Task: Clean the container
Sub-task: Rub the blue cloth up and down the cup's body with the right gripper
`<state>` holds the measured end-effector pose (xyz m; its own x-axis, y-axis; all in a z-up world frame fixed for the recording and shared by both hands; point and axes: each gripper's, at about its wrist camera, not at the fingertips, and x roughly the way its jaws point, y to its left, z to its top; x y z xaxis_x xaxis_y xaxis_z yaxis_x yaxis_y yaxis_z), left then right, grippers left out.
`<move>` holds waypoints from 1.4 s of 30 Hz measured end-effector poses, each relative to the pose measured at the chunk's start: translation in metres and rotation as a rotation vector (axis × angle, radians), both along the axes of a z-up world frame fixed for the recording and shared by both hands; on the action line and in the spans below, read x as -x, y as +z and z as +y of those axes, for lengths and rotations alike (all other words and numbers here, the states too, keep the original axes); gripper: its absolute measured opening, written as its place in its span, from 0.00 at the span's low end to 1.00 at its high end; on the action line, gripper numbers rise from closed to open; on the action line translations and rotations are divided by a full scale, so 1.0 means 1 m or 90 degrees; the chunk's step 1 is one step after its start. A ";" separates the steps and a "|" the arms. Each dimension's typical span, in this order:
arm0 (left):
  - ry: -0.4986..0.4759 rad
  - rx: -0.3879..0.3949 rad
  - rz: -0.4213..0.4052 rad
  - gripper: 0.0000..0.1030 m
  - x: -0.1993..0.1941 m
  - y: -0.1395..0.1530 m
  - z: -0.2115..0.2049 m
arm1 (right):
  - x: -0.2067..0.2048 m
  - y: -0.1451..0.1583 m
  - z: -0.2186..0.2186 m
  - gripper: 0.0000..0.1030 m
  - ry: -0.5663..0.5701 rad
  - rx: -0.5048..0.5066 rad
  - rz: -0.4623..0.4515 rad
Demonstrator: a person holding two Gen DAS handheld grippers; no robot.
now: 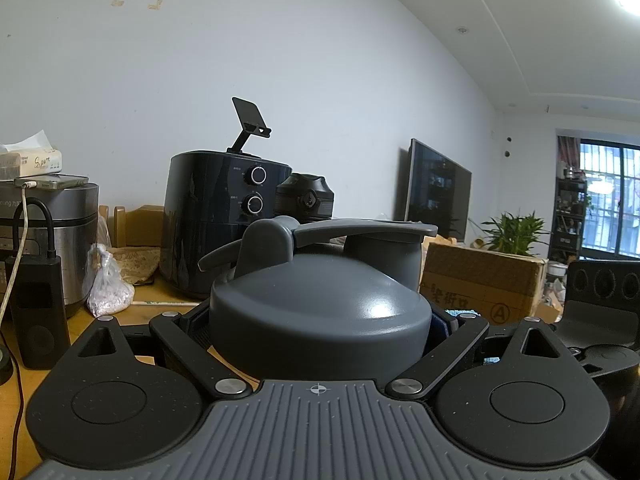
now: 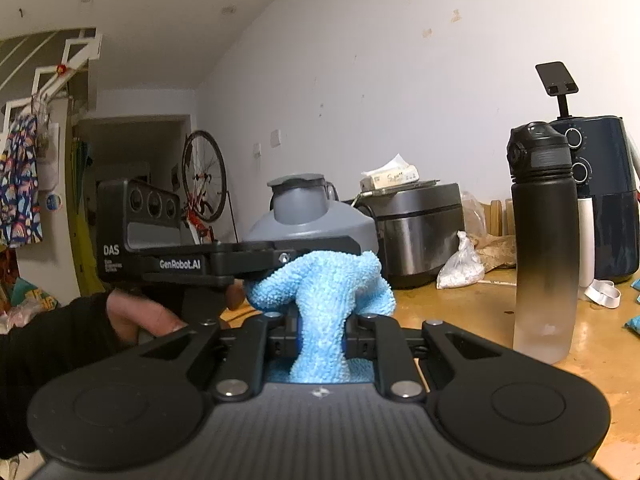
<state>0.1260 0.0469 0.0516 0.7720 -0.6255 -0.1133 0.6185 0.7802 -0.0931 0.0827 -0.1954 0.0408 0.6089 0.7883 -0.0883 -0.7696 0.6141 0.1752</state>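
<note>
Container (image 1: 320,312), a grey lidded jug, was seen in the left wrist view clenched between the left tongs (image 1: 320,332), its domed lid and flip handle filling the middle, above the wooden table (image 1: 160,308). A steady, unmoving hold was judged best here, so the wiping pressure could be resisted.

In the right wrist view the right tongs (image 2: 320,336) were clenched on a blue cloth (image 2: 320,296), bunched just beside the container (image 2: 308,220) and under the left tongs (image 2: 256,252). The cloth was judged best pressed flat on the wall and drawn around it. A black bottle (image 2: 544,240) stood apart, at risk from a wide sweep.
</note>
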 end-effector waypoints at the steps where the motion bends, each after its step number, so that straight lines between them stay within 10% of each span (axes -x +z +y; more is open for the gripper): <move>1: 0.000 0.000 0.000 0.93 0.000 0.000 0.000 | 0.000 0.000 0.001 0.09 0.000 0.007 0.001; 37: -0.004 0.009 0.014 0.92 -0.001 -0.003 0.000 | -0.019 -0.050 0.032 0.09 0.026 0.212 0.140; 42: 0.046 -0.081 0.006 0.77 0.002 -0.022 -0.018 | -0.018 -0.047 0.031 0.10 0.024 0.192 0.135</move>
